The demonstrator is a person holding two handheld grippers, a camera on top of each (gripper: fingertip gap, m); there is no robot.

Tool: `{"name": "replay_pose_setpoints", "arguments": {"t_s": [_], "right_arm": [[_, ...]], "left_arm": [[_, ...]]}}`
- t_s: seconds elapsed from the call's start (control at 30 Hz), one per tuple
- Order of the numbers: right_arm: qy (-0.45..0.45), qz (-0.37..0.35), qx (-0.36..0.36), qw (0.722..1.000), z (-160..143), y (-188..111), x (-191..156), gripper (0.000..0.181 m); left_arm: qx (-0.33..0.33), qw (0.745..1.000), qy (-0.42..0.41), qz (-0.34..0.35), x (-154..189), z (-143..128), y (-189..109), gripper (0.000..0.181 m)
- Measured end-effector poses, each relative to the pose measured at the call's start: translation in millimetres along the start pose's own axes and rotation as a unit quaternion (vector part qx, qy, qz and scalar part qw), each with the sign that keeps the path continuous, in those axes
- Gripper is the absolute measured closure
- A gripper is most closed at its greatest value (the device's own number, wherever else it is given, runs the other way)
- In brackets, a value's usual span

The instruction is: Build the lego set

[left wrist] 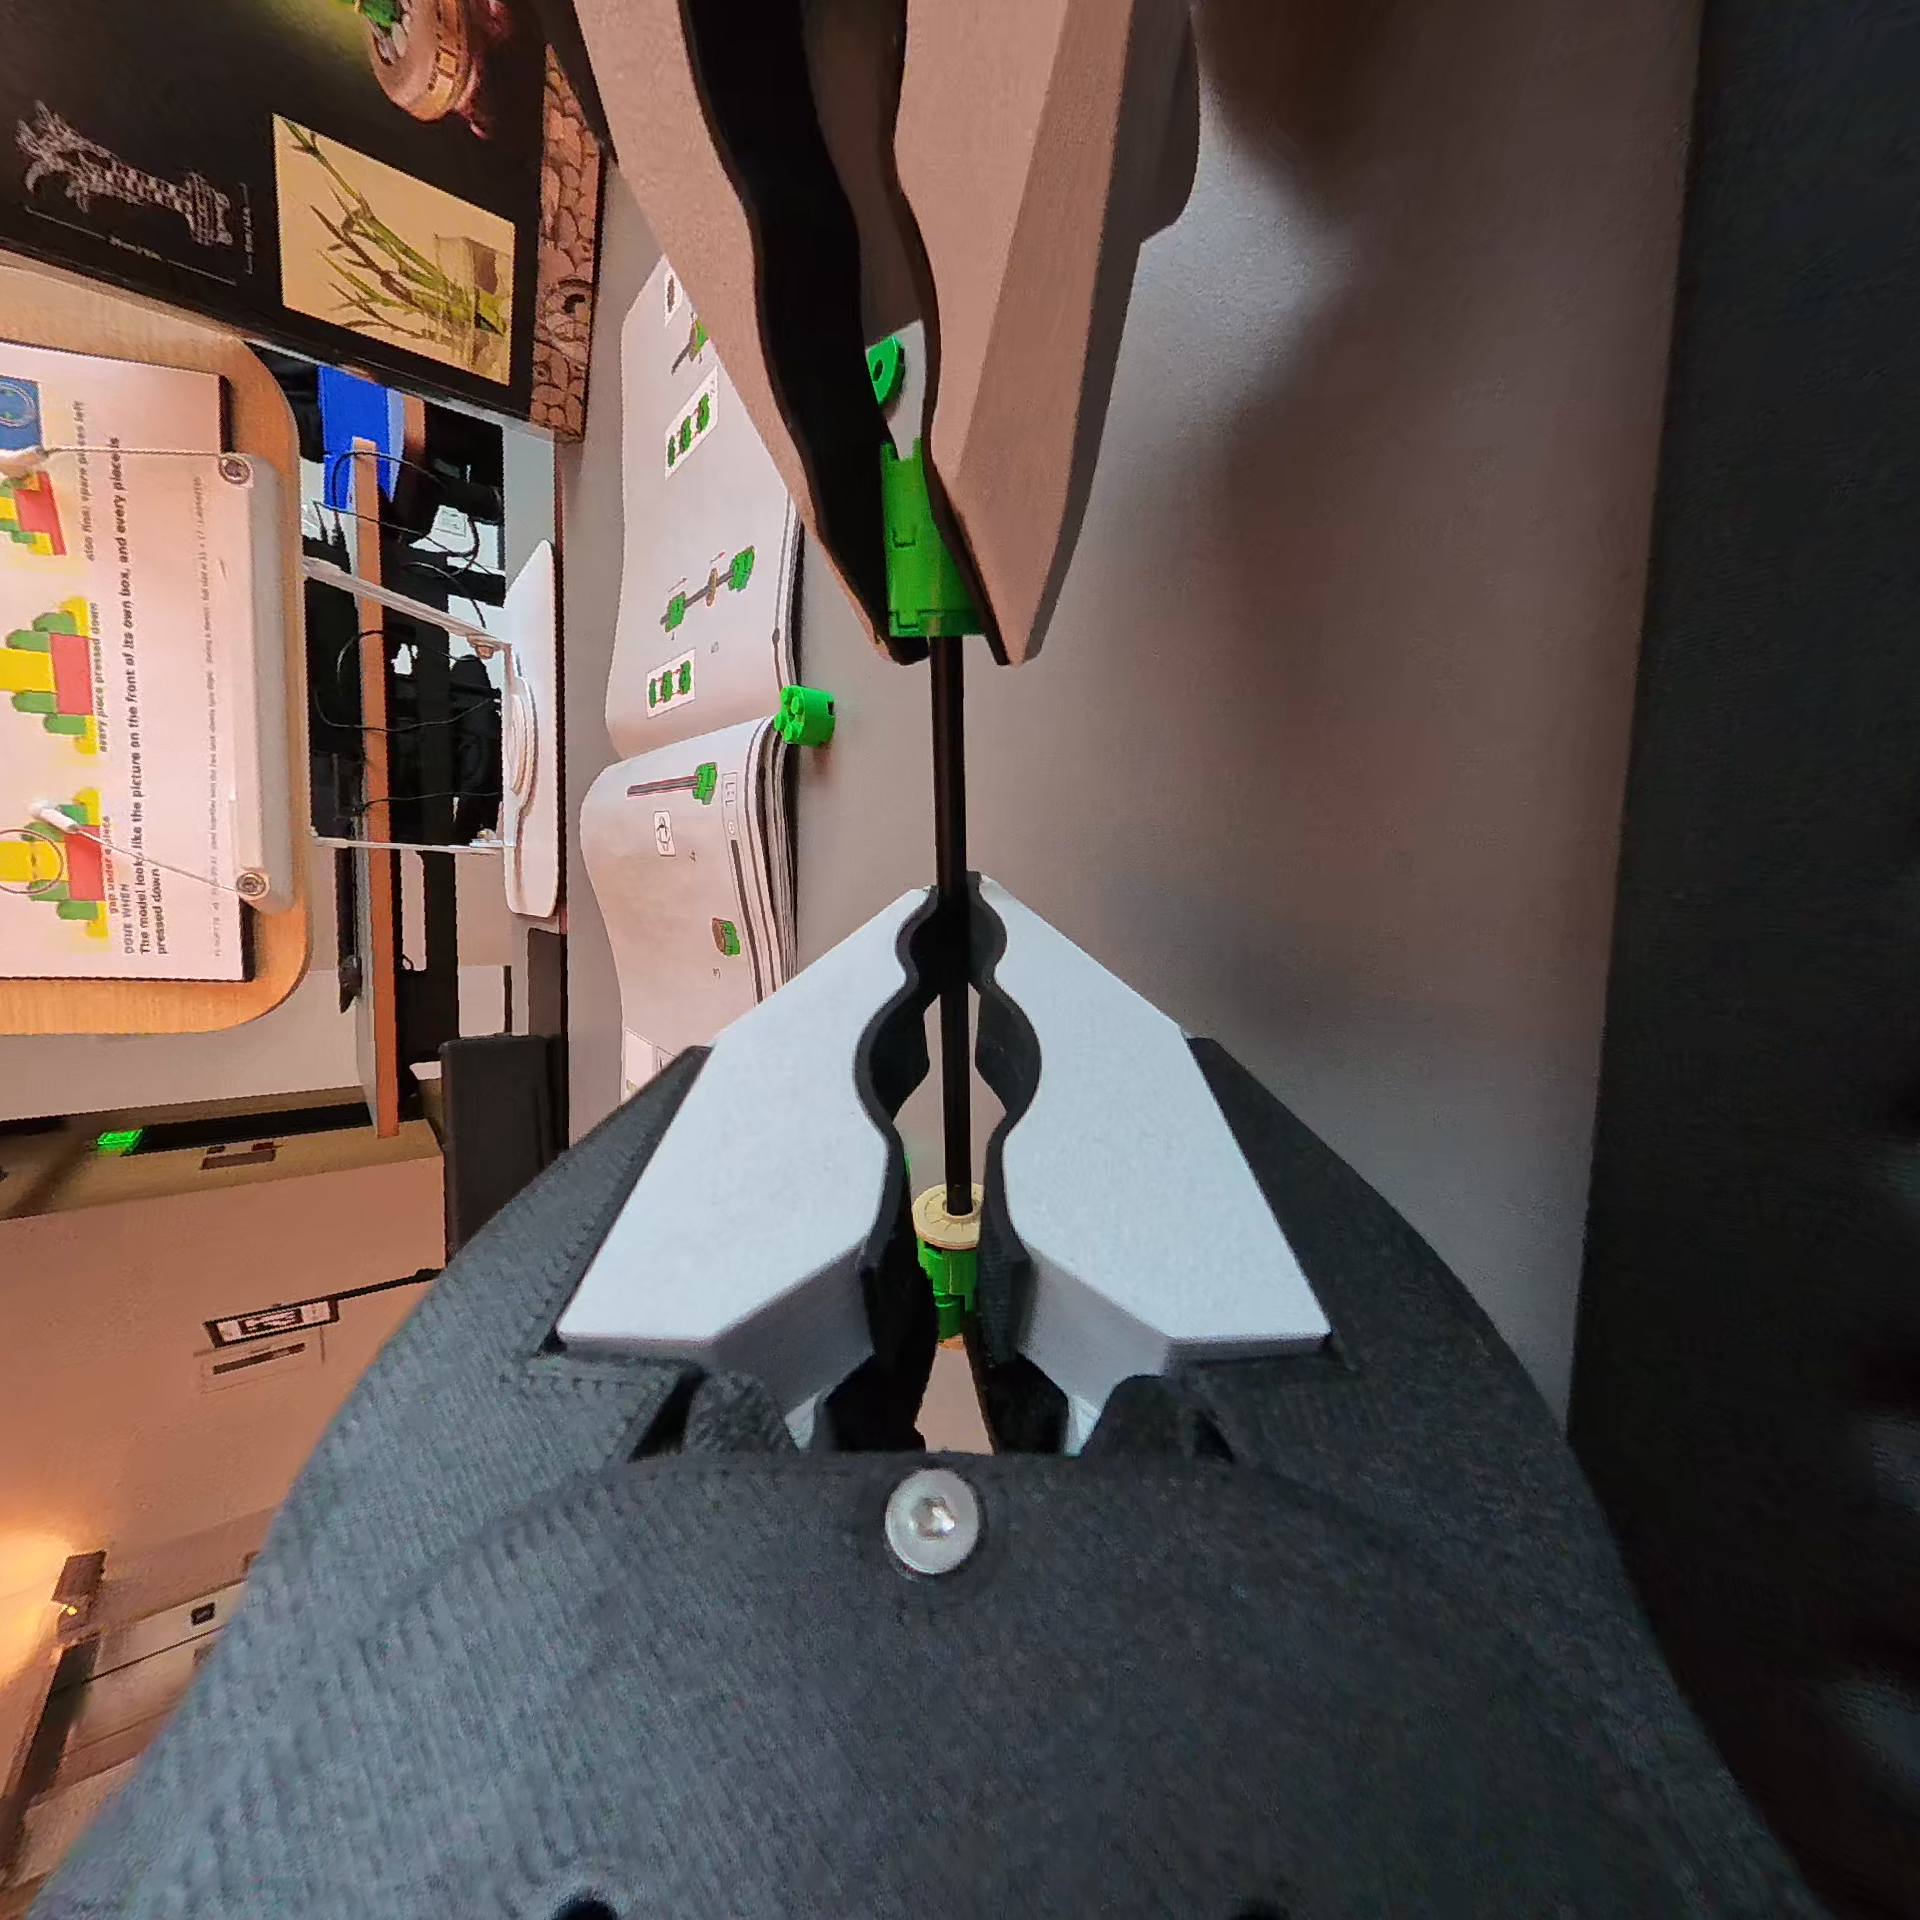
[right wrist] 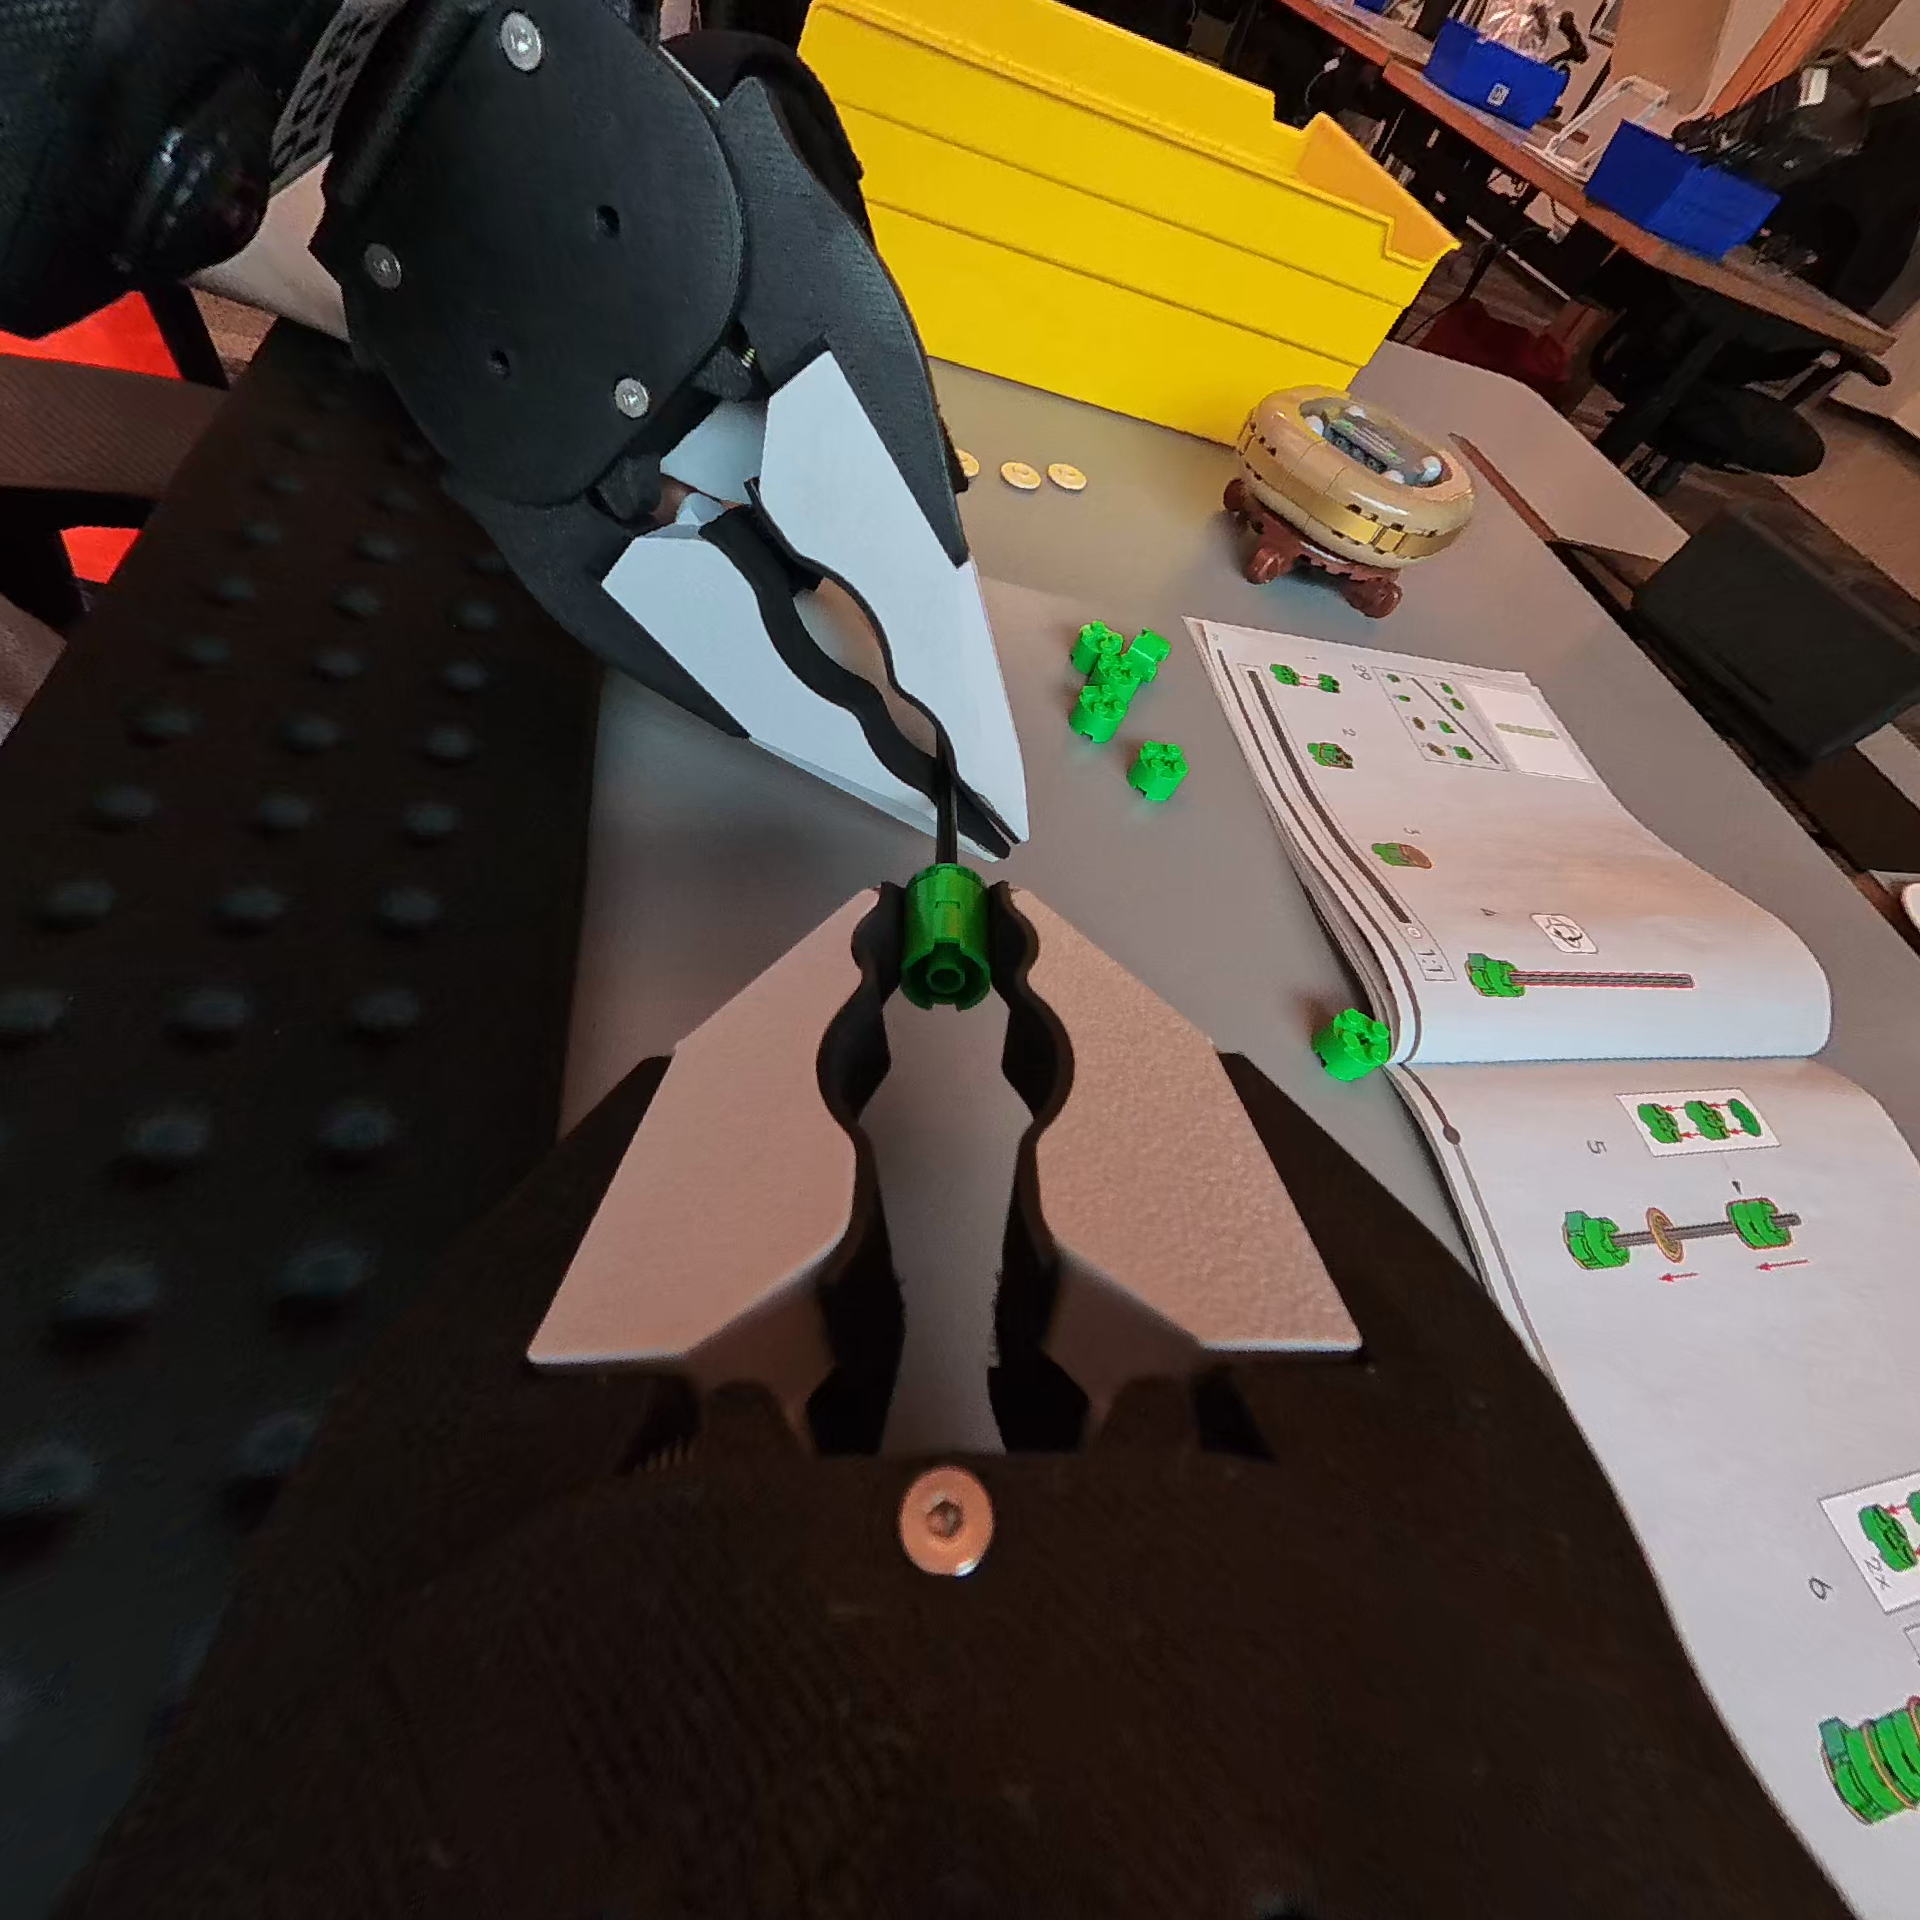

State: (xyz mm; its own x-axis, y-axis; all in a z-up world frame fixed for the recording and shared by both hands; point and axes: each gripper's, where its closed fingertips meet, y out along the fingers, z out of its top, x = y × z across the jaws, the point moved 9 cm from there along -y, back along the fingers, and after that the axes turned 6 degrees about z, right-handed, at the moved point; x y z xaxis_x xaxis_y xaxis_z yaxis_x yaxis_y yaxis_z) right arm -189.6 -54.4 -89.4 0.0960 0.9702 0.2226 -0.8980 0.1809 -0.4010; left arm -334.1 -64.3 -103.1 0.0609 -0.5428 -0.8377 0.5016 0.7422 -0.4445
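Observation:
My left gripper (left wrist: 952,899) is shut on a thin black rod (left wrist: 950,769) that carries a tan disc (left wrist: 945,1218) and a green round piece (left wrist: 943,1288) between my fingers. My right gripper (right wrist: 943,914) is shut on a green round brick (right wrist: 941,940) threaded on the rod's (right wrist: 943,810) far end. In the left wrist view the right gripper (left wrist: 940,649) comes from above, holding that brick (left wrist: 920,551). In the right wrist view the left gripper (right wrist: 982,842) comes from the upper left. Both hold the rod above the grey table (right wrist: 1143,904).
An open instruction booklet (right wrist: 1558,935) lies to the right, a loose green brick (right wrist: 1349,1042) at its edge. More green bricks (right wrist: 1117,675), tan discs (right wrist: 1039,476) and a tan round pot model (right wrist: 1351,488) sit farther back. A yellow bin (right wrist: 1122,208) stands behind. A black studded mat (right wrist: 260,831) lies left. The gap from one gripper's tips to the other's is roughly 5 centimeters. Left tips and right tips are each some 25 centimeters from the tan round pot model (right wrist: 1351,488).

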Motion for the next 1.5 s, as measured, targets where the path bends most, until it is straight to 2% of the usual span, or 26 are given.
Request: {"name": "replay_pose_setpoints", "arguments": {"t_s": [1.27,1.37,1.43,1.5], "right_arm": [[0.002,-0.012,-0.009,1.0,4.7,8.1,-0.2,0.166],[-0.007,-0.02,-0.015,1.0,6.0,9.6,2.3,0.166],[-0.017,-0.034,0.004,0.999,12.4,3.6,5.2,0.166],[-0.014,-0.031,0.006,0.999,15.6,-0.1,7.3,0.166]], "left_arm": [[-0.024,1.0,0.01,0.004,-0.3,-0.9,2.8,0.181],[-0.041,0.999,0.015,0.006,-2.5,-1.5,6.9,0.181],[-0.023,0.999,0.02,0.039,-9.7,0.1,5.3,0.181],[-0.002,0.999,-0.002,0.037,-13.6,0.5,4.2,0.181]]}}
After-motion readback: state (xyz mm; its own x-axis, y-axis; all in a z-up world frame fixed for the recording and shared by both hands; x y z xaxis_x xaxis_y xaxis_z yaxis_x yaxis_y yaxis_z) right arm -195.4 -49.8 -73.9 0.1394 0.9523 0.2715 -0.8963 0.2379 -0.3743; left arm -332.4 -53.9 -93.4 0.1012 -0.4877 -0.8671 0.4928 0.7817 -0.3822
